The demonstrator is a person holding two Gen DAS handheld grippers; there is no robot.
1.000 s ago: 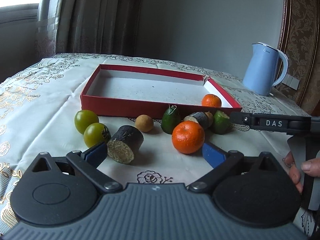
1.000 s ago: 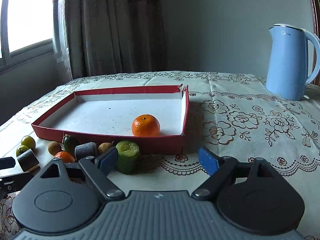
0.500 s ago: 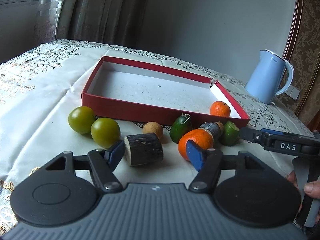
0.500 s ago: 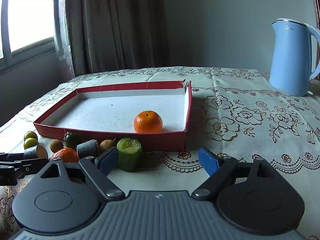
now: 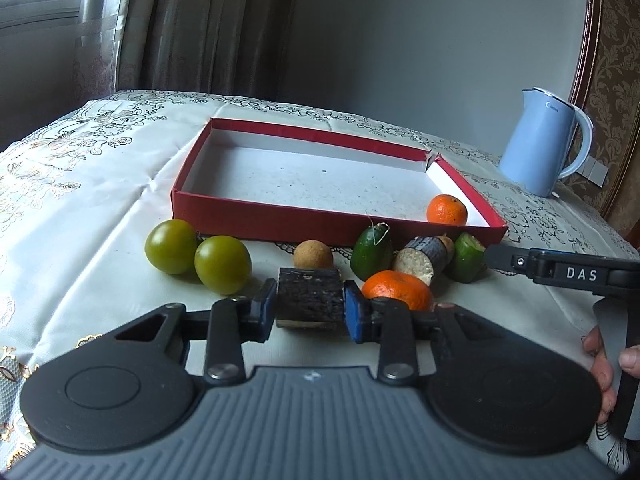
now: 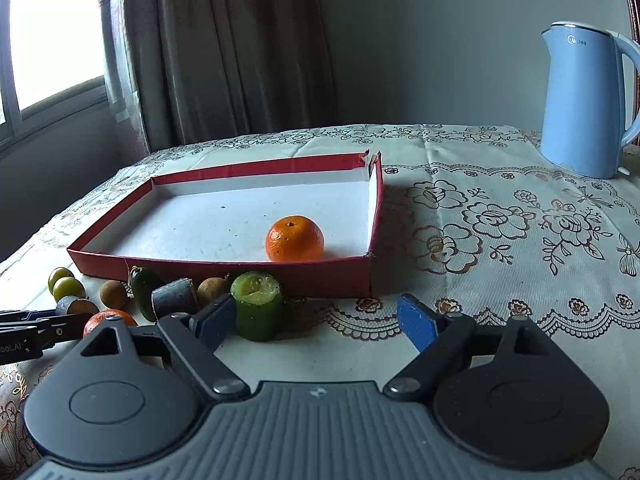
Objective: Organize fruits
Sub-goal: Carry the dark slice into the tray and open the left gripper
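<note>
The left gripper (image 5: 310, 307) has just been closing and now pinches a dark stub (image 5: 310, 297) on the cloth (image 5: 100, 184), just short of the red tray's (image 5: 280, 221) near wall. The right gripper (image 6: 316, 322) is spread, holding nothing. One orange (image 6: 294, 239) sits in the tray's near right corner

a box (image 5: 280, 222) is set on the table (image 5: 80, 208), with one orange (image 5: 447, 210) placed in its near right corner. a row of fruits (image 5: 360, 252) is laid just before the box's front wall. a kettle (image 5: 540, 148) is stood behind, to the right.
</note>
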